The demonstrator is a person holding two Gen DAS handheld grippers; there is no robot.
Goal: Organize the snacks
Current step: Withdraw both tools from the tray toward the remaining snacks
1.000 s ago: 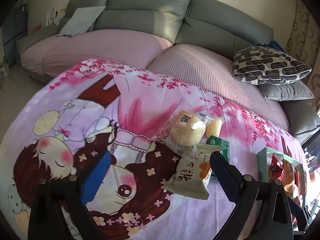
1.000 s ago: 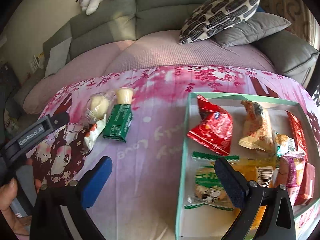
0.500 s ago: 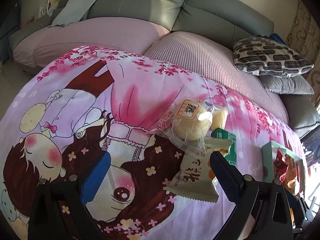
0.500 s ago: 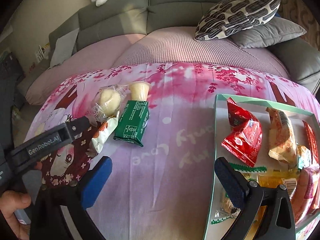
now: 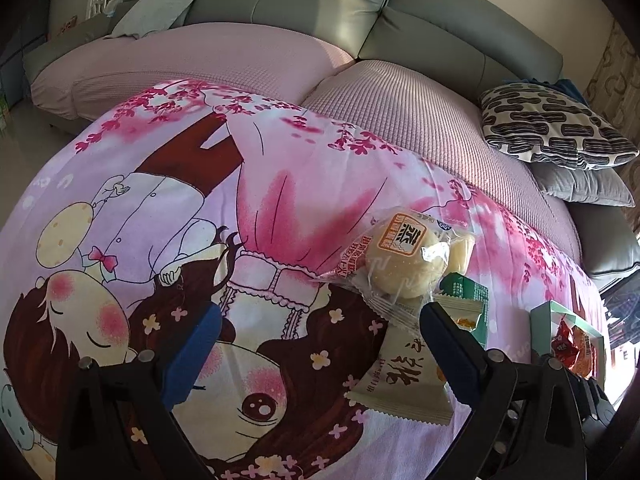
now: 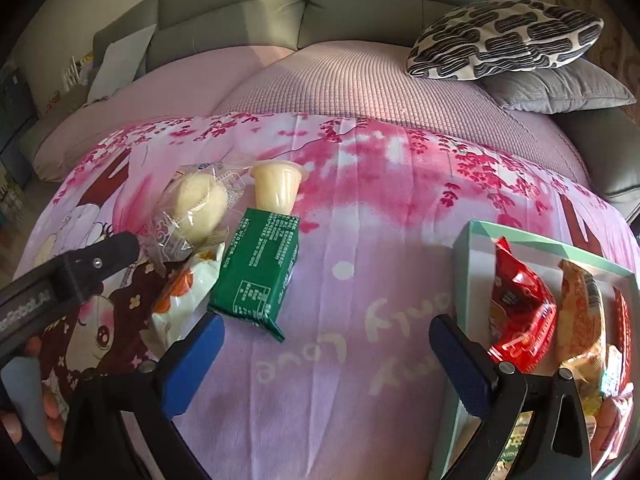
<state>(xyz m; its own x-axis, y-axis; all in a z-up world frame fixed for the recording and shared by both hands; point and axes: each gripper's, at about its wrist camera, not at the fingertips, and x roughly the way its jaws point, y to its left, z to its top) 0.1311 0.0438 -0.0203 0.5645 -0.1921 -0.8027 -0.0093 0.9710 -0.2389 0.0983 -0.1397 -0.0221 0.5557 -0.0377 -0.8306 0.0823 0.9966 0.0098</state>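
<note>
Loose snacks lie together on a pink cartoon cloth: a round bun in clear wrap (image 5: 404, 264) (image 6: 198, 206), a white and orange packet (image 5: 404, 380) (image 6: 182, 300), a green packet (image 6: 258, 268) (image 5: 470, 300) and a pale jelly cup (image 6: 276, 188). A teal-rimmed tray (image 6: 464, 276) (image 5: 540, 320) at the right holds a red packet (image 6: 520, 300) and several other snacks. My left gripper (image 5: 316, 354) is open, just left of the white packet. My right gripper (image 6: 326, 364) is open over bare cloth between the green packet and the tray.
A grey sofa with pink seat covers (image 5: 256, 56) curves behind the cloth. A patterned cushion (image 6: 504, 40) lies on a grey one at the right. The left gripper's body (image 6: 60, 284) reaches into the right wrist view by the bun.
Both grippers have moved forward and lower toward the loose snacks, which look larger. The right gripper has shifted left, away from the tray. Both stay open.
</note>
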